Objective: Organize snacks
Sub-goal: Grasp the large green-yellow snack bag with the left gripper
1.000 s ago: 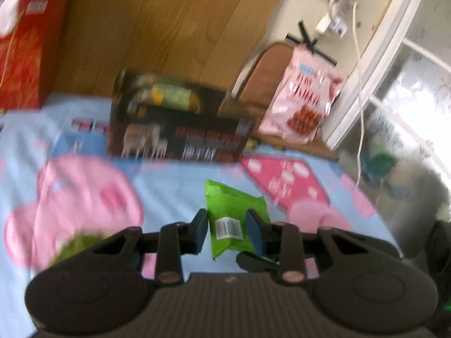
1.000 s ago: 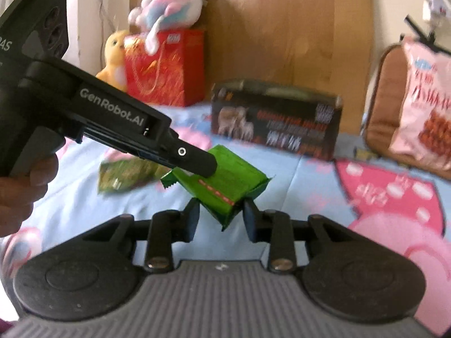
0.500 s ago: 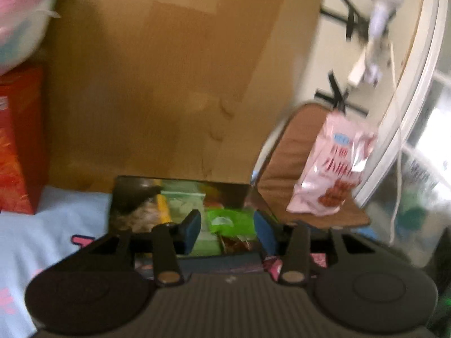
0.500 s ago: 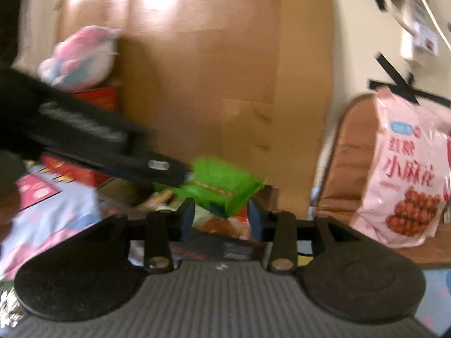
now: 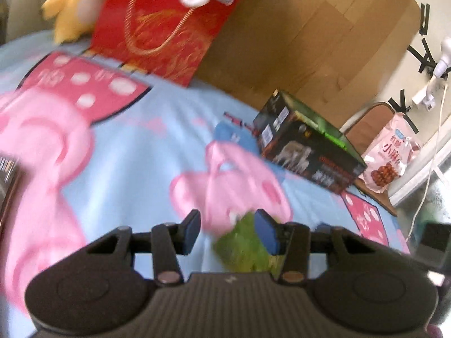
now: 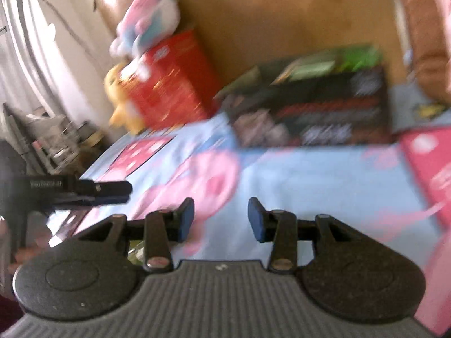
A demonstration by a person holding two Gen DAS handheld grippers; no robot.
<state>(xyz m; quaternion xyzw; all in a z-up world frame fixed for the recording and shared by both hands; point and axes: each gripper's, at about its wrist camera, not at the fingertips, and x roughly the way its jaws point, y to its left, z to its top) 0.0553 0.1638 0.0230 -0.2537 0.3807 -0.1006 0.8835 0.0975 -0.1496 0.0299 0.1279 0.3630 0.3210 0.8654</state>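
Observation:
My left gripper (image 5: 227, 232) is open and empty above the blue and pink bedsheet (image 5: 135, 152). A blurred green snack packet (image 5: 245, 246) lies on the sheet just under it, close to the right finger. The open black box (image 5: 307, 146) holding green packets stands further back right. My right gripper (image 6: 221, 219) is open and empty over the sheet. The black box (image 6: 313, 107) shows ahead of it with green packets inside. The left gripper (image 6: 112, 191) shows at the left in the right wrist view.
A red gift bag (image 5: 166, 25) with a yellow plush (image 5: 70, 11) beside it stands against the wooden headboard (image 5: 304, 36). A pink snack bag (image 5: 389, 160) leans on a brown chair at the right. Cables hang on the wall.
The green packet held over the box is no longer between my right fingers, which are now open. Both grippers have drawn back from the box and tilted down towards the sheet.

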